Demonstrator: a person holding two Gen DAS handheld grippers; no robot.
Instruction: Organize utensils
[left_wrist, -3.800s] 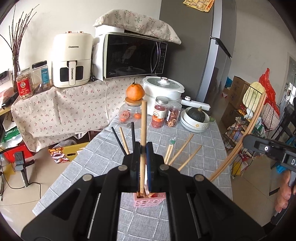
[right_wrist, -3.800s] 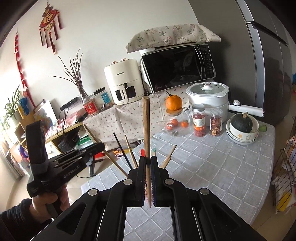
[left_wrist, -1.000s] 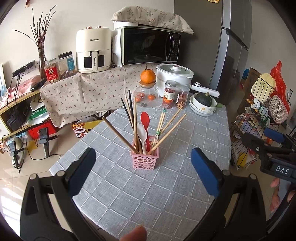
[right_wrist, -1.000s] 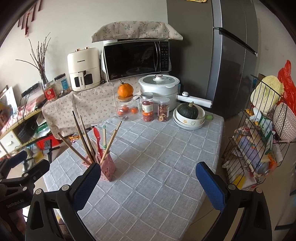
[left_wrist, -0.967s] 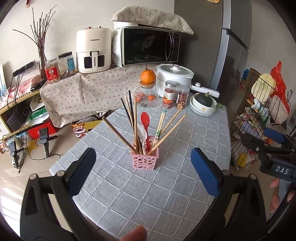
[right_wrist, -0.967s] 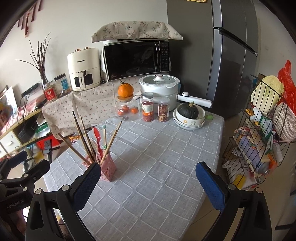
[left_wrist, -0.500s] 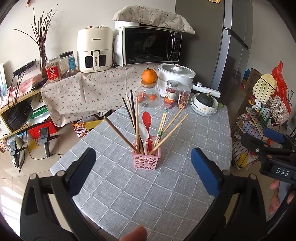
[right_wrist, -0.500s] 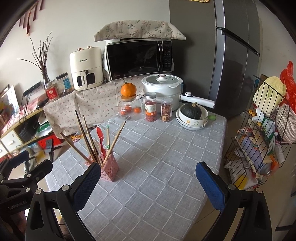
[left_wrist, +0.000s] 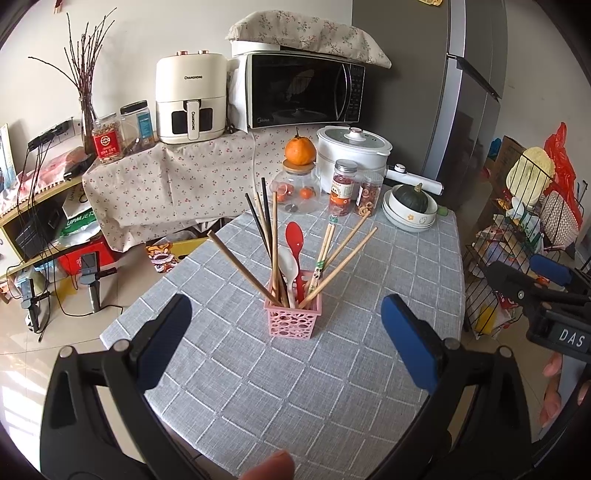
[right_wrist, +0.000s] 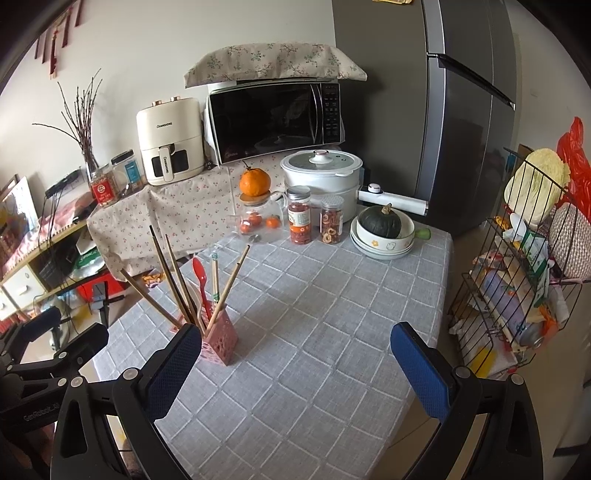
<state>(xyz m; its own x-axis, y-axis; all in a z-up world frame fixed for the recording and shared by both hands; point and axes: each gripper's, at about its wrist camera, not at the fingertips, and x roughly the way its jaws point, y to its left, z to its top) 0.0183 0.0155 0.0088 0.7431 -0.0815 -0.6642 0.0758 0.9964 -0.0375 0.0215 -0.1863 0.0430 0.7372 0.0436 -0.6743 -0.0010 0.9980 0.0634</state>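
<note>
- Both claws are seen spread wide with nothing between the blue pads: the left gripper (left_wrist: 282, 334) frames the lower half of its own view, and the right gripper (right_wrist: 295, 363) does the same in the right wrist view, whereas a few seconds earlier each was clamped on a long wooden chopstick.
- That pair of wooden chopsticks (left_wrist: 273, 240) is now counted among the sticks fanned out of the small pink perforated plastic basket (left_wrist: 293, 320), which is placed at the centre of the left wrist view and at the lower left of the right wrist view (right_wrist: 218, 341).
- A red plastic spoon (left_wrist: 294, 242) and a white spoon (left_wrist: 288, 264) are also held upright in the basket.
- No loose utensil is seen on the grey checked tablecloth (left_wrist: 332, 387) in either view, so the sorting is judged to be finished or nearly so.
- Compared with half a second ago, the basket is framed almost identically, so the grippers are judged to be resting back from the table.
</note>
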